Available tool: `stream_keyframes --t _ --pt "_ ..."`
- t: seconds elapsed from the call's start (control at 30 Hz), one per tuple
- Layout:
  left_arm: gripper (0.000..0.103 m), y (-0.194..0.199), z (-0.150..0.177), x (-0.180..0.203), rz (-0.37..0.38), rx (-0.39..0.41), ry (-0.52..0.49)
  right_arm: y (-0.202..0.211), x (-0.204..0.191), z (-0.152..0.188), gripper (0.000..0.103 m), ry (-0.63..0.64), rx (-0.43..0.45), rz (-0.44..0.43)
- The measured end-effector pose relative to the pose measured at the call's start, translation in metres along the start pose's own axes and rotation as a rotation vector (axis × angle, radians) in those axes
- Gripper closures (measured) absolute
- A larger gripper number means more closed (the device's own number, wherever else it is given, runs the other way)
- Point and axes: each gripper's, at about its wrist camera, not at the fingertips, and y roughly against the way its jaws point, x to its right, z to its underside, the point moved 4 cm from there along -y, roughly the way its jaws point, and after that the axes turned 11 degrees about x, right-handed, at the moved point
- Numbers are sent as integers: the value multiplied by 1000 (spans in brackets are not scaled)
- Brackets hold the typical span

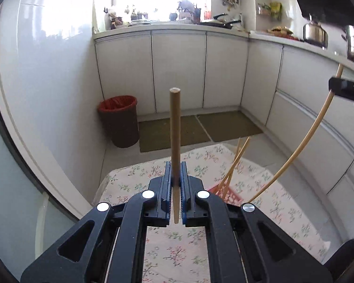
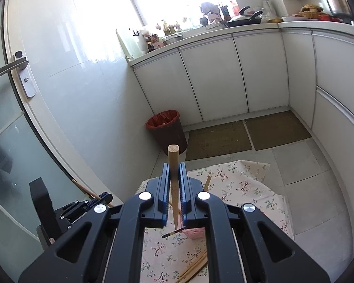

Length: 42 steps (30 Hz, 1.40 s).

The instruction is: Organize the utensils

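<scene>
Left claw (image 1: 175,165) clamps chopstick (image 1: 175,127) above pink basket (image 1: 226,194).

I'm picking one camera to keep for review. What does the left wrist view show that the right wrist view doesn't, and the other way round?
Only the left wrist view: the left tool shut on an upright chopstick, and chopsticks leaning in a pink holder.
Only the right wrist view: the right tool shut on its own chopstick, a door handle, loose chopsticks lying on the cloth.
Both: the floral cloth, the red-lined bin, white cabinets, floor mats.
</scene>
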Motion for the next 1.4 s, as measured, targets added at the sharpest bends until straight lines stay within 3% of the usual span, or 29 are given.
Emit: stream_keyframes --t 0.27,0.6,0.7,0.73,0.8,0.93,1.07,1.2,1.33,1.4 --pt "98 -18 -14 30 43 20 126 -10 4 -1 95 34 22 18" --pt "98 -62 5 44 36 -17 141 -44 25 21 95 55 -12 43" --pt "96 -85 29 53 84 -110 133 -52 27 27 95 60 -12 45" --pt "92 -90 36 57 91 -142 112 -55 27 28 95 59 -13 43" --pt "68 -84 40 60 57 -121 74 -58 27 31 95 63 -13 39" --pt "62 -56 18 41 45 1 155 -65 26 38 95 82 -23 46" --pt "38 -23 -8 19 3 111 236 -70 23 44 95 100 -32 53" --pt "37 -2 -16 5 -6 156 278 -77 18 51 92 111 -52 45" --pt "36 -3 -8 4 -24 115 272 -91 15 66 90 129 -85 32" --pt "36 -1 -3 5 -27 100 268 -95 16 73 83 130 -102 35"
